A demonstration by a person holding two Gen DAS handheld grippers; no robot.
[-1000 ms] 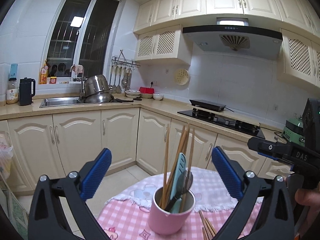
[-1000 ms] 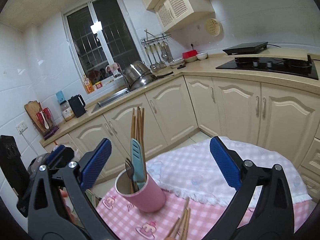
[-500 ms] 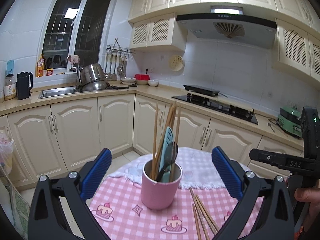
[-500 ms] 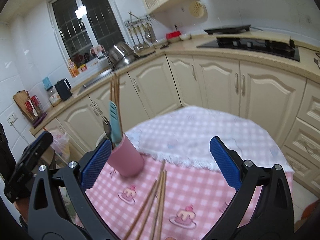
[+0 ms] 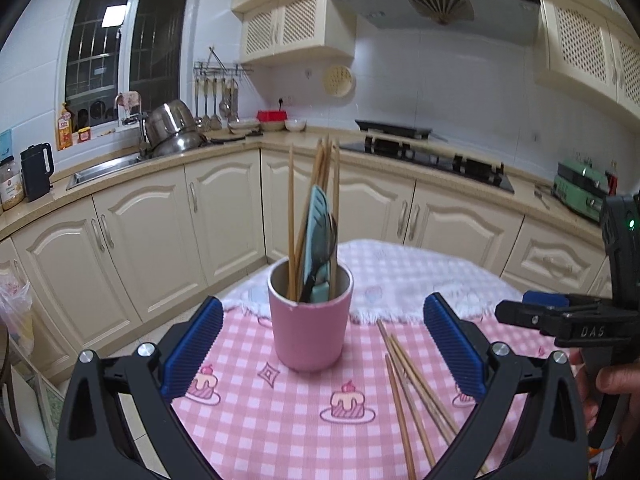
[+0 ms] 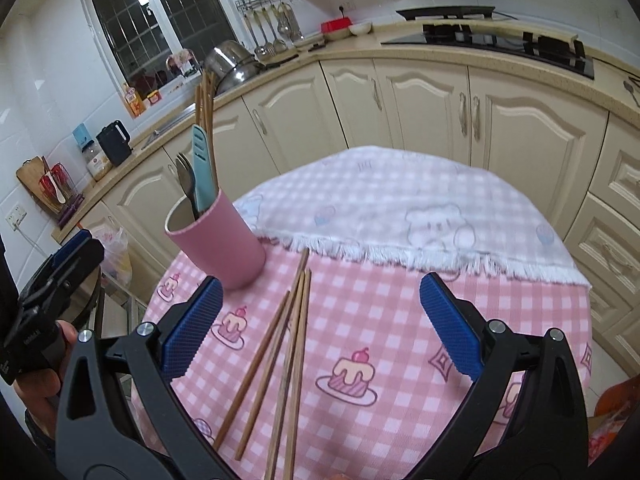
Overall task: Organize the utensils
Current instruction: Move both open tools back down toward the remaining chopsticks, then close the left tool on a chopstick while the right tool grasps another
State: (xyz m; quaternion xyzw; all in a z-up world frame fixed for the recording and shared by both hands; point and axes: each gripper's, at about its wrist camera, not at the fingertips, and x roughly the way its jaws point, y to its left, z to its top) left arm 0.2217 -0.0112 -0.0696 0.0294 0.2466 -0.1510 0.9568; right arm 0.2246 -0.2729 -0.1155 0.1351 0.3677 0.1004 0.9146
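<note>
We read one legible marking: the letters "DAS", in pale print on the black body of the right gripper (image 5: 568, 322), as seen from the left wrist camera. In the right wrist view, the black handle of the left gripper (image 6: 48, 280) carries a short pale marking that we cannot resolve. On the counter by the window, the orange bottle (image 5: 64, 128) and the jar (image 5: 11, 186) beside the black kettle (image 5: 37, 170) both bear printed labels, but their characters are too small for us to read. We find no other readable text or numbers.
</note>
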